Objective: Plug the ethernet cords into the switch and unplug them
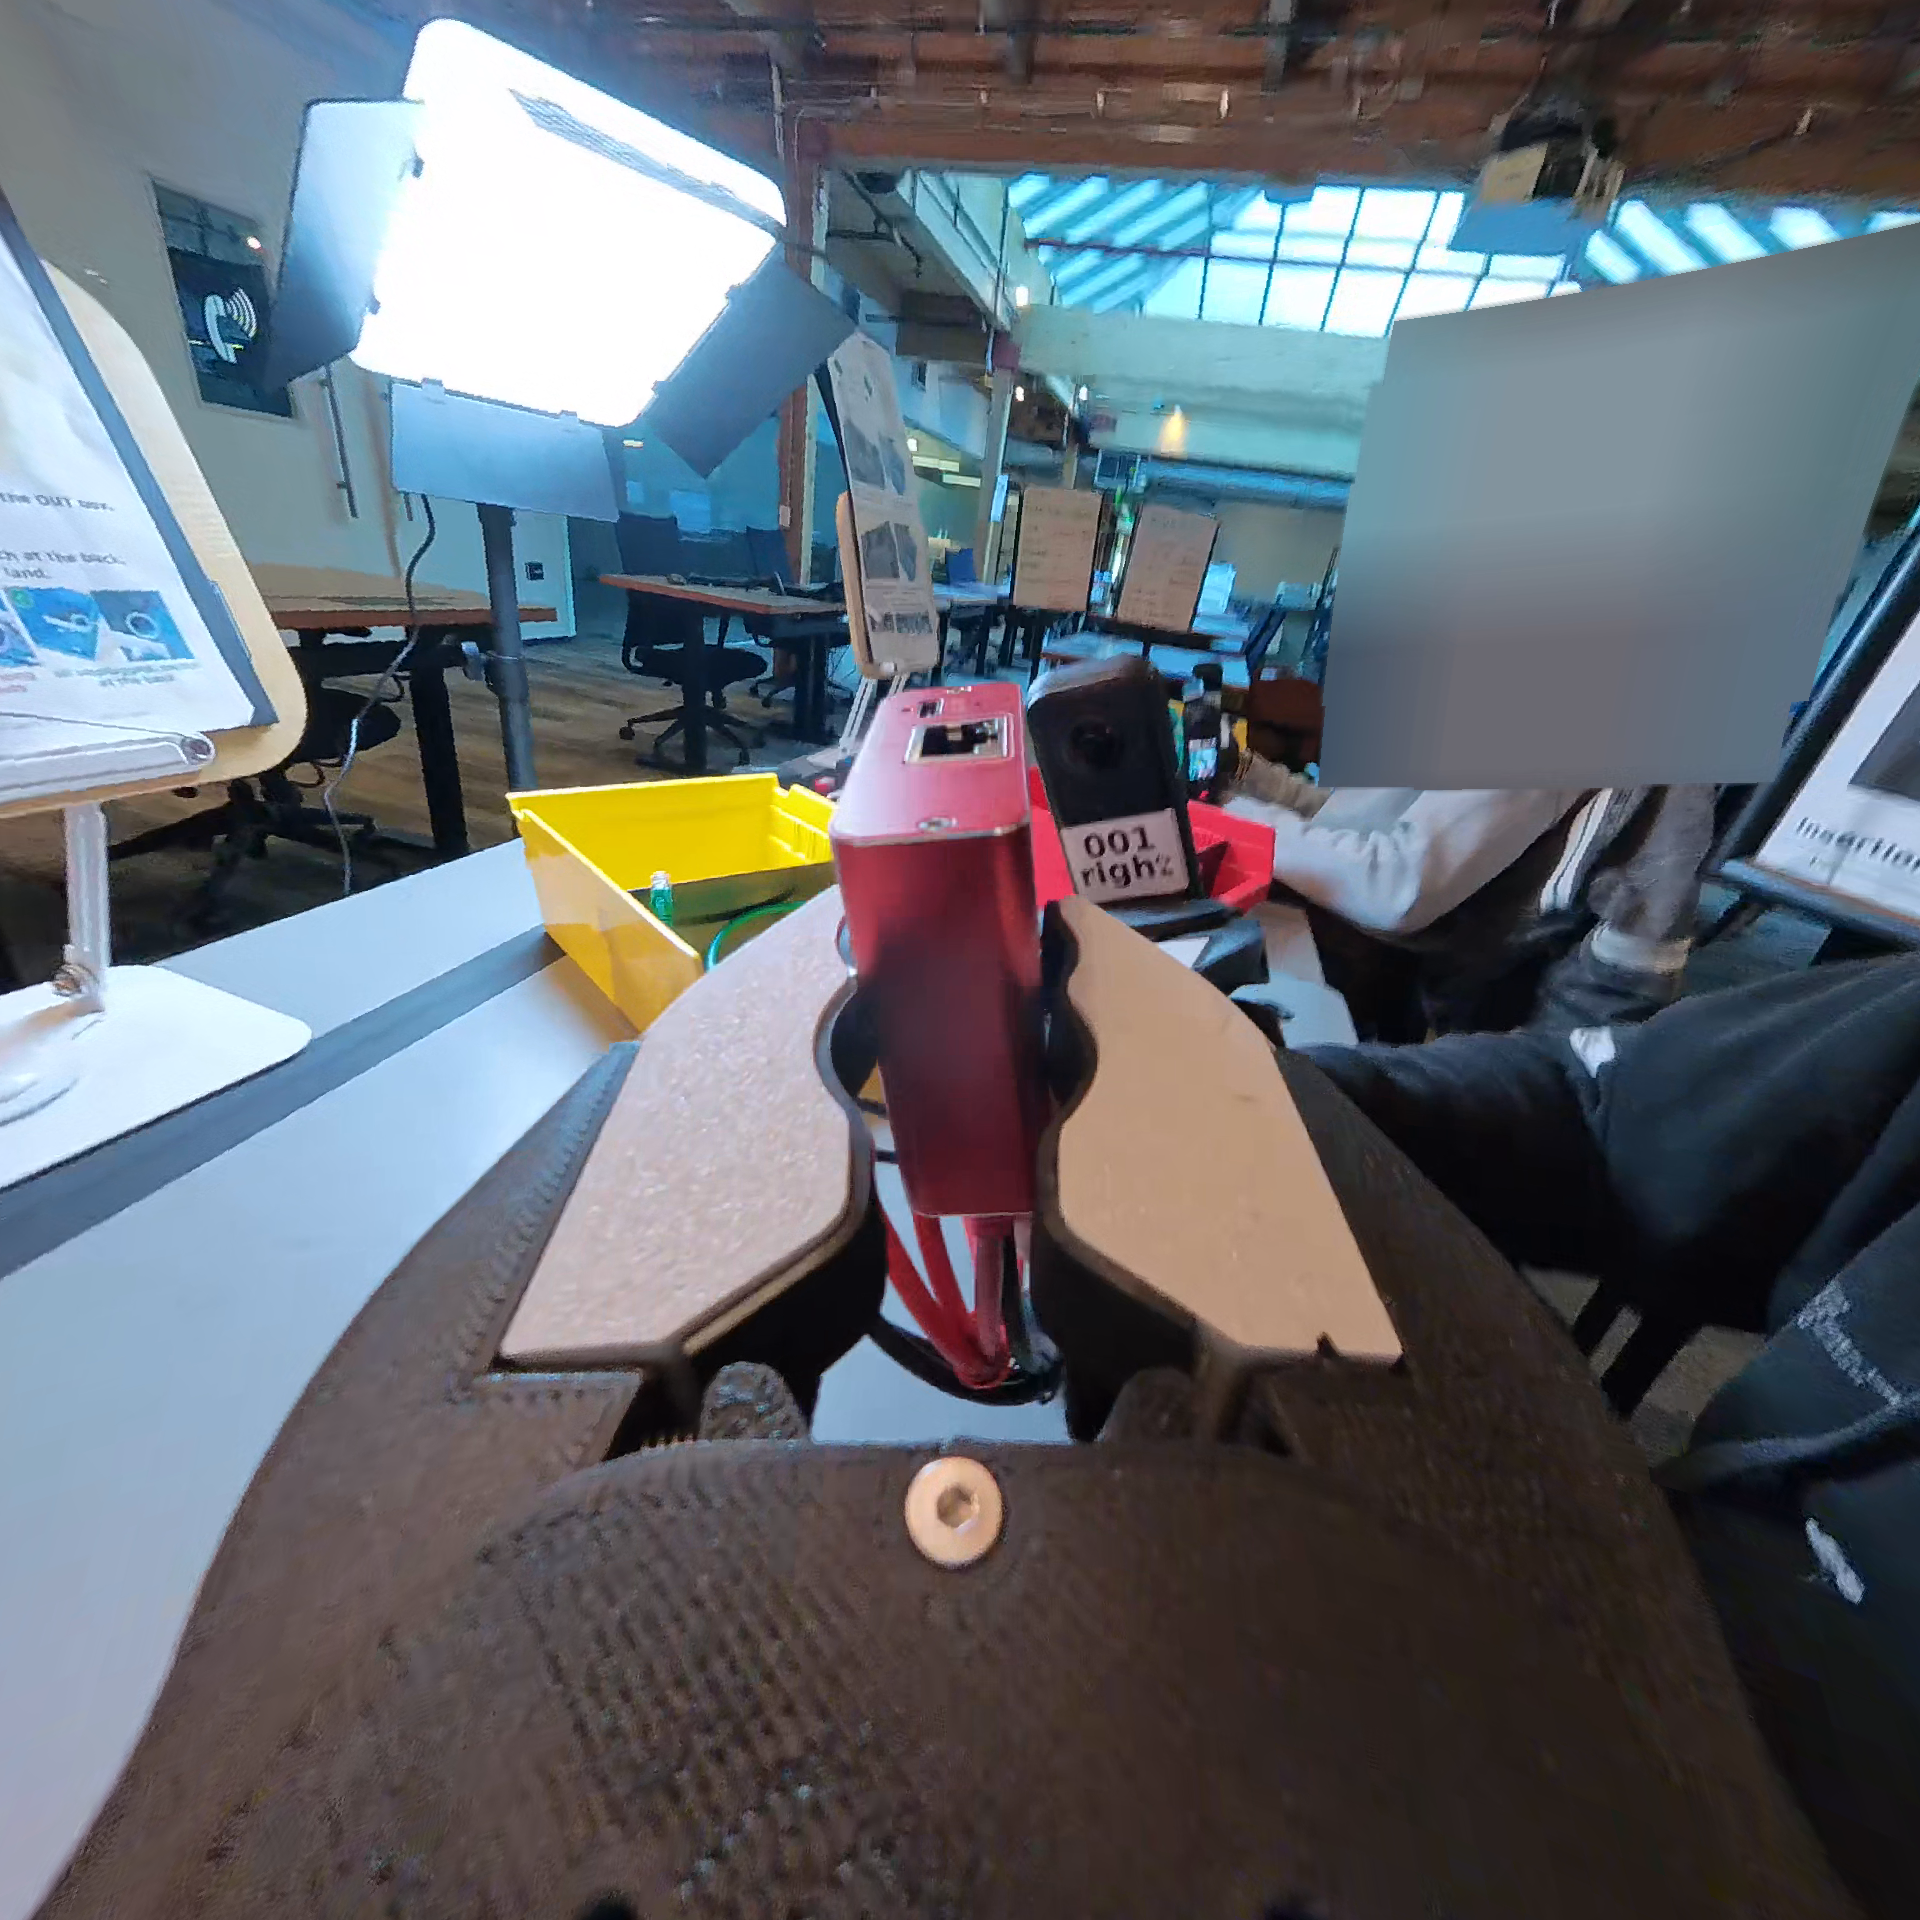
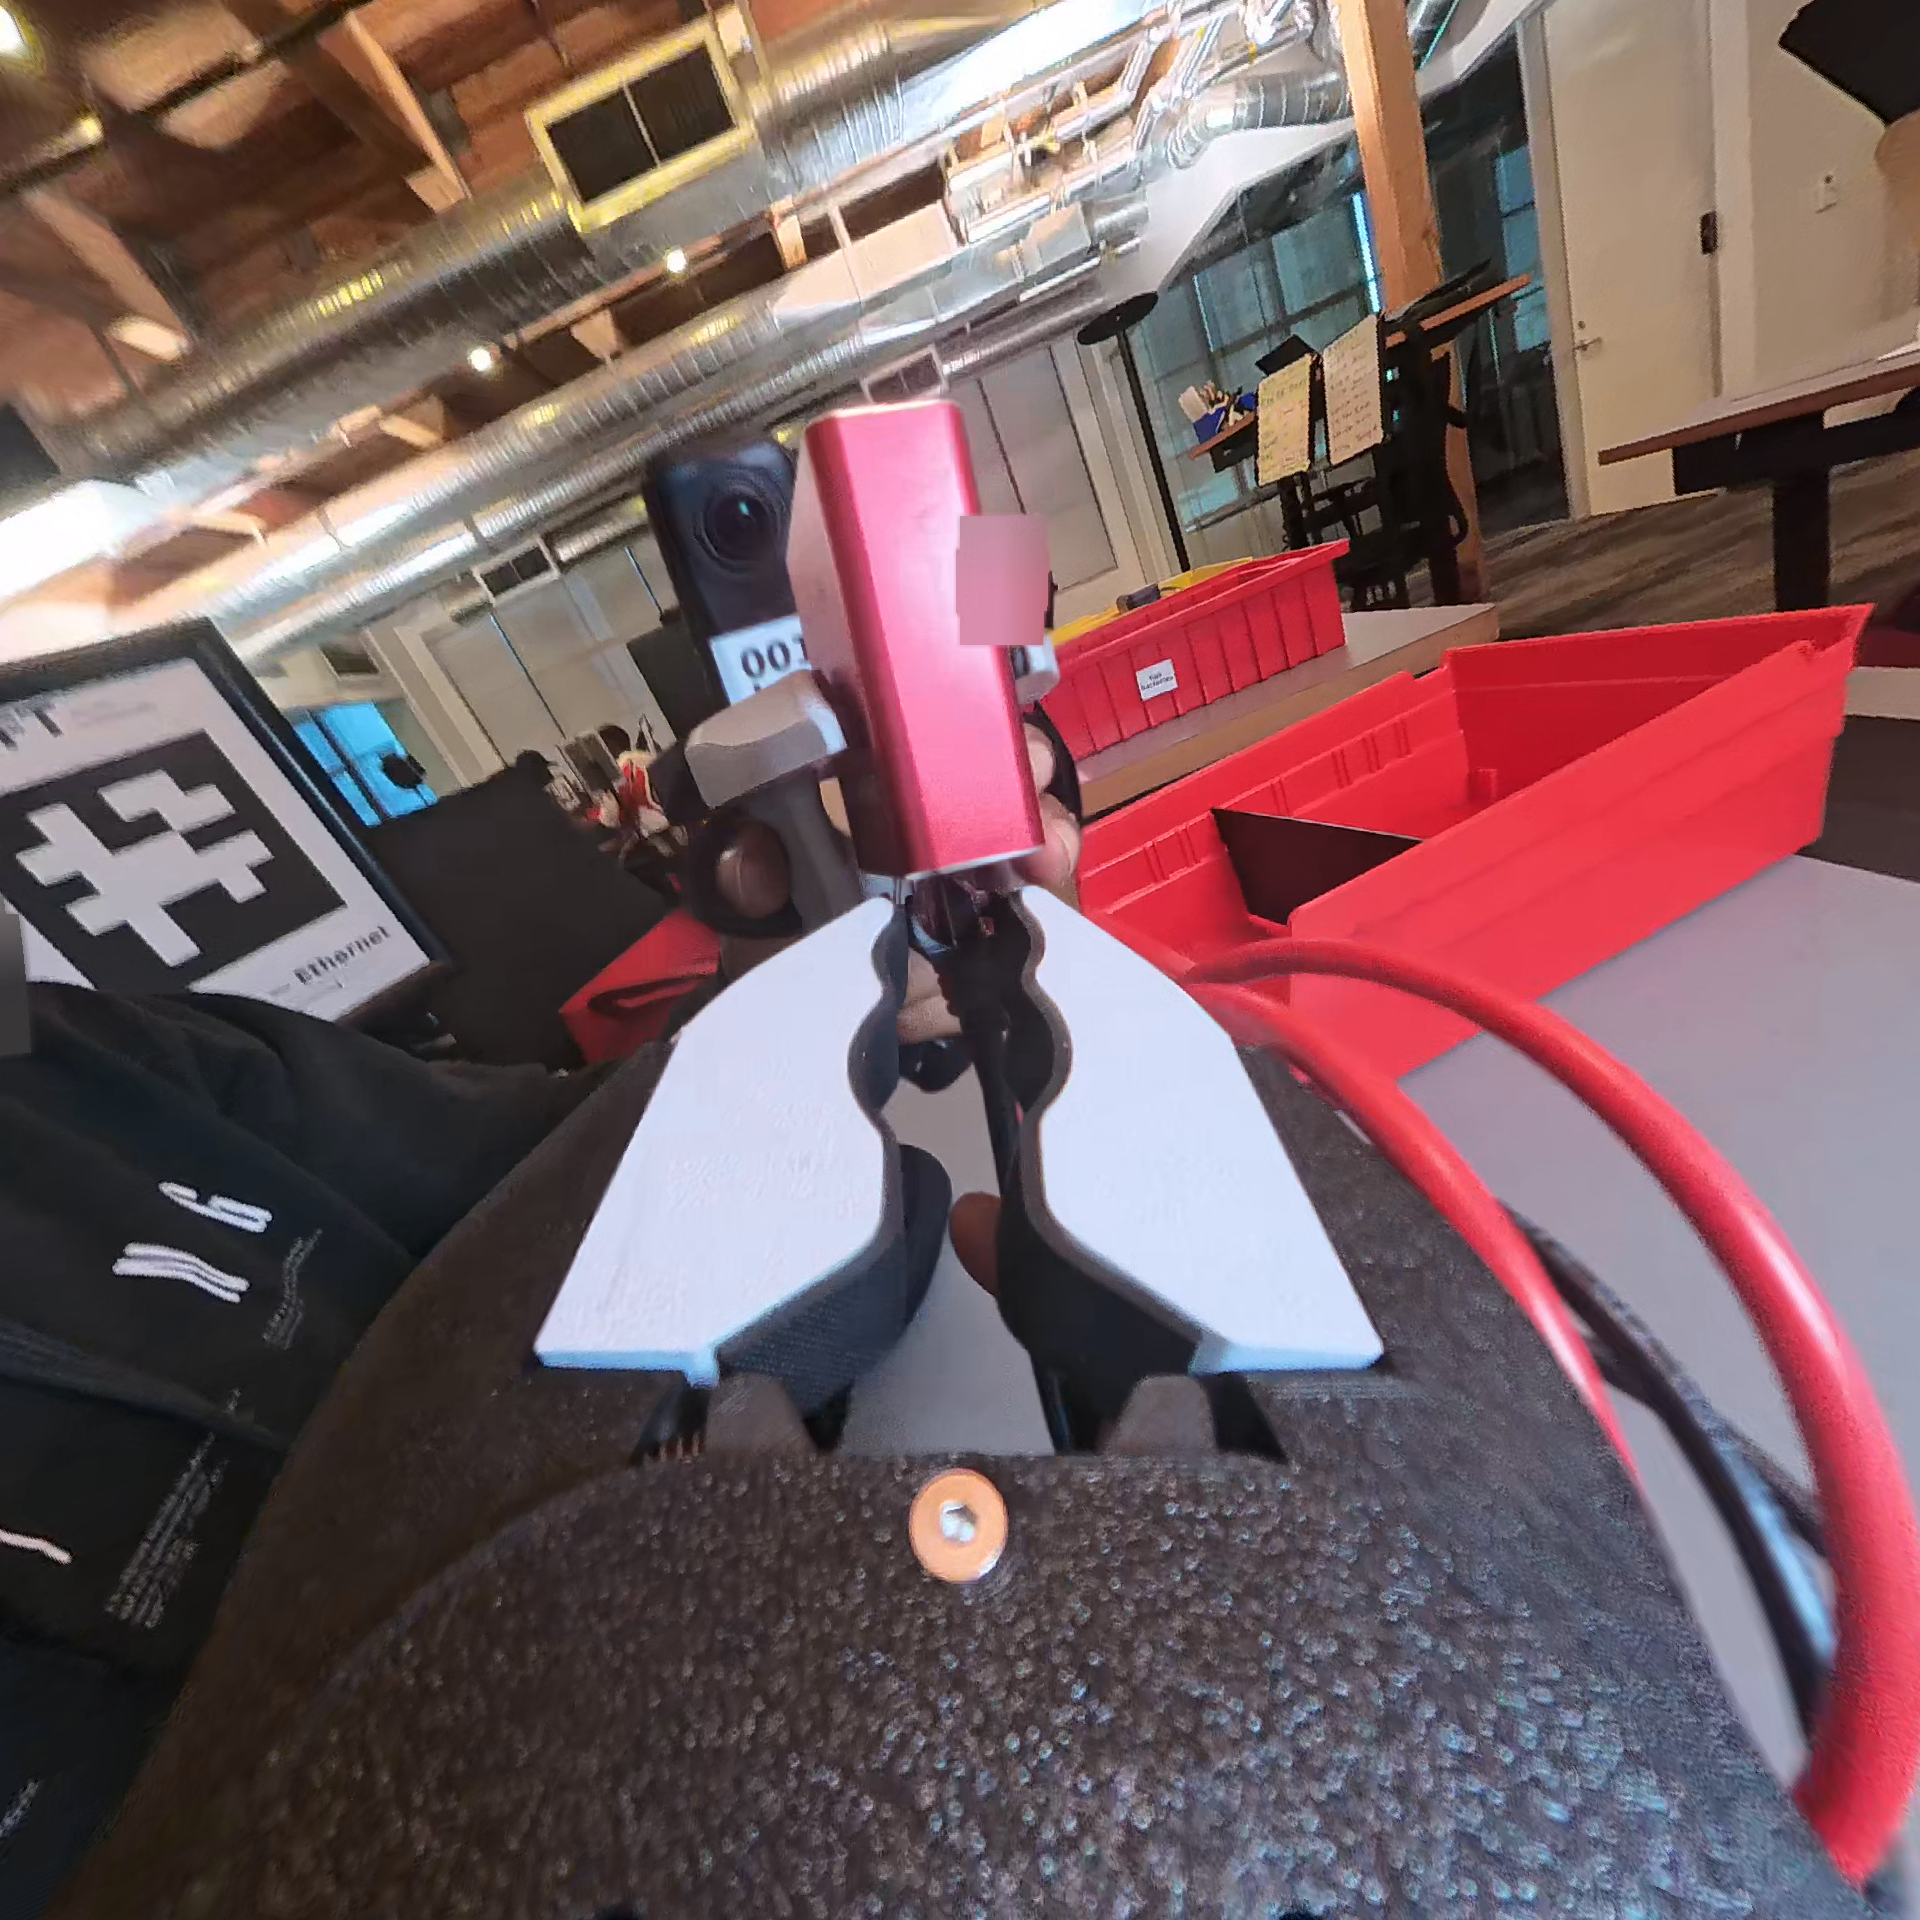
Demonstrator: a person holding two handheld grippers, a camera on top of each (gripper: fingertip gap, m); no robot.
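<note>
My left gripper (image 1: 945, 920) is shut on the red switch (image 1: 935, 966) and holds it upright above the table. The switch's top end shows an empty port (image 1: 956, 740). Red cords (image 1: 940, 1299) and a black one leave its lower end. In the right wrist view the switch (image 2: 914, 665) stands just beyond my right gripper (image 2: 956, 909), which is shut on the black cord (image 2: 1003, 1122) right at the switch's lower end. A red cord (image 2: 1558, 1049) loops off to the right. The left gripper's grey fingers (image 2: 769, 738) clamp the switch from behind.
A yellow bin (image 1: 623, 842) with a green cord (image 1: 732, 925) sits on the grey table (image 1: 260, 1247) behind my left gripper. A red bin (image 2: 1507, 769) lies to the right. A paper stand (image 1: 114, 623) is at left, a framed sign (image 2: 177, 831) and a person's dark clothing (image 2: 208, 1195) nearby. Less than 4 cm separates the two grippers' tips.
</note>
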